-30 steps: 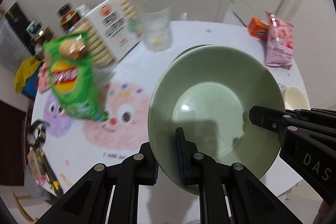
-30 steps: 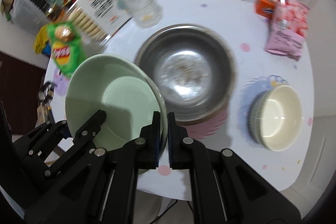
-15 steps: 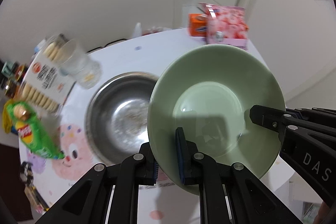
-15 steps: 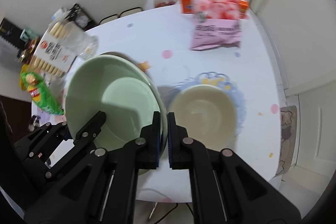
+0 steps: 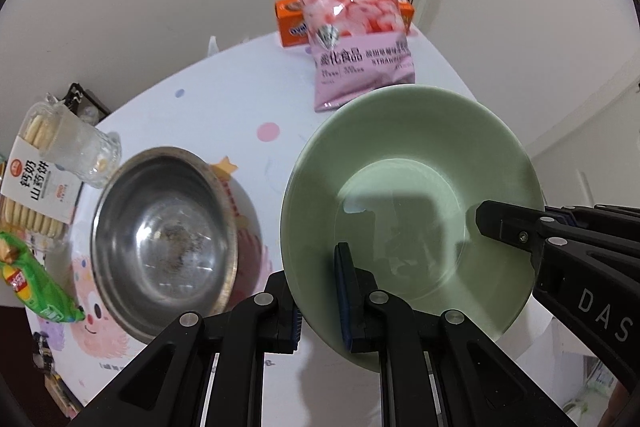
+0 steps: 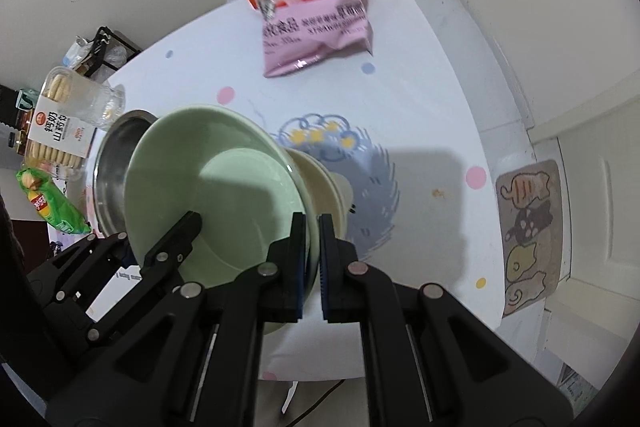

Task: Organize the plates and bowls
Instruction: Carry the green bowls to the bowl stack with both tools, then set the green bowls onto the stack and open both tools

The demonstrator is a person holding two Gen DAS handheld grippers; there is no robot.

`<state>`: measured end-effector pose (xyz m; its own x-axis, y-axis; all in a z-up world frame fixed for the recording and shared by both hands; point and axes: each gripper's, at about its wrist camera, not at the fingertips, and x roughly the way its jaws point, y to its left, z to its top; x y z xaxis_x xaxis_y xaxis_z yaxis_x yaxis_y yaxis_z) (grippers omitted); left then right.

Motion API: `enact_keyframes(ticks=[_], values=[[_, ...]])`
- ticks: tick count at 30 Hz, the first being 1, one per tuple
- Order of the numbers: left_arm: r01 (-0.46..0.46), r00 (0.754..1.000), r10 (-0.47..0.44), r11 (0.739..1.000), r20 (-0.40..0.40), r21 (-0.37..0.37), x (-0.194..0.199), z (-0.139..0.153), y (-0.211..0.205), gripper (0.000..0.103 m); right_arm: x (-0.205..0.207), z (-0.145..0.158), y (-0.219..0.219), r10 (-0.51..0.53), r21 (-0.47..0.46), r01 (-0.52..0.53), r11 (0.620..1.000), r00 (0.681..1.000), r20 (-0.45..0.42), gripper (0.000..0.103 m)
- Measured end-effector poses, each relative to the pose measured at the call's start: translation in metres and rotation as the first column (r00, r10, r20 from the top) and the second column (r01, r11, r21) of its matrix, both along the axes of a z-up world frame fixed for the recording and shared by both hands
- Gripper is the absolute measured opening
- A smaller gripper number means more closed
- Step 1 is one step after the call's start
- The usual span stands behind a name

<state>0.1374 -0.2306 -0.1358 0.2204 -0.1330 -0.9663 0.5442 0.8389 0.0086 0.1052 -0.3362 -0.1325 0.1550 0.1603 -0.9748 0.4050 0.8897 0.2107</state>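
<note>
Both grippers, left and right, clamped on green plate rim; plate carried right, past steel bowl, now over cream bowl. Stacking looks imminent.

Right gripper clamping green plate rim, cream bowl beneath
</note>
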Motion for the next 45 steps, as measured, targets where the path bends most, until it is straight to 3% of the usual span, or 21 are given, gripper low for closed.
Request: enact_keyframes(ticks=[12,21,25,28,30,31,34,35,45], values=[[-0.003,0.999,0.005,0.999,-0.044,0.047,0.0,-0.028,0.001,0.014,-0.003,-0.033,-0.001,0.006,0.057,-0.003,0.998,0.998,-0.056,0.008],[0.013,0.999,-0.011,0.998,-0.039,0.055,0.001,-0.035,-0.003,0.016,0.0,-0.035,-0.002,0.006,0.049,-0.003,0.999,0.998,-0.069,0.008],[0.022,0.998,-0.019,0.998,-0.054,0.065,0.0,-0.04,-0.005,0.022,-0.003,-0.034,-0.008,-0.048,0.071,0.052,0.996,0.998,-0.047,0.012],[0.038,0.999,-0.037,0.996,-0.021,0.078,-0.004,-0.038,-0.008,0.023,-0.004,-0.031,-0.012,-0.077,0.067,0.079,0.995,0.996,-0.033,0.013],[0.042,0.999,-0.041,0.997,-0.018,0.067,-0.005,-0.036,-0.009,0.026,-0.003,-0.029,-0.013,-0.076,0.063,0.078,0.995,0.996,-0.036,0.016],[0.04,0.999,-0.038,0.997,-0.019,0.062,-0.004,-0.035,-0.009,0.032,-0.003,-0.028,-0.013,-0.079,0.061,0.08,0.995,0.996,-0.033,0.023],[0.027,1.0,-0.026,0.998,-0.011,0.05,-0.001,-0.032,-0.007,0.065,-0.003,-0.024,-0.014,-0.09,0.037,0.09,0.995,0.996,-0.025,0.054],[0.021,1.0,-0.021,0.999,0.0,0.039,-0.001,-0.029,-0.006,0.069,-0.003,-0.023,-0.013,-0.092,0.031,0.092,0.995,0.996,-0.02,0.059],[-0.012,1.0,0.012,1.0,0.014,0.008,0.001,-0.014,0.008,0.08,-0.011,-0.013,-0.011,-0.111,0.025,0.11,0.994,0.993,0.045,0.065]])
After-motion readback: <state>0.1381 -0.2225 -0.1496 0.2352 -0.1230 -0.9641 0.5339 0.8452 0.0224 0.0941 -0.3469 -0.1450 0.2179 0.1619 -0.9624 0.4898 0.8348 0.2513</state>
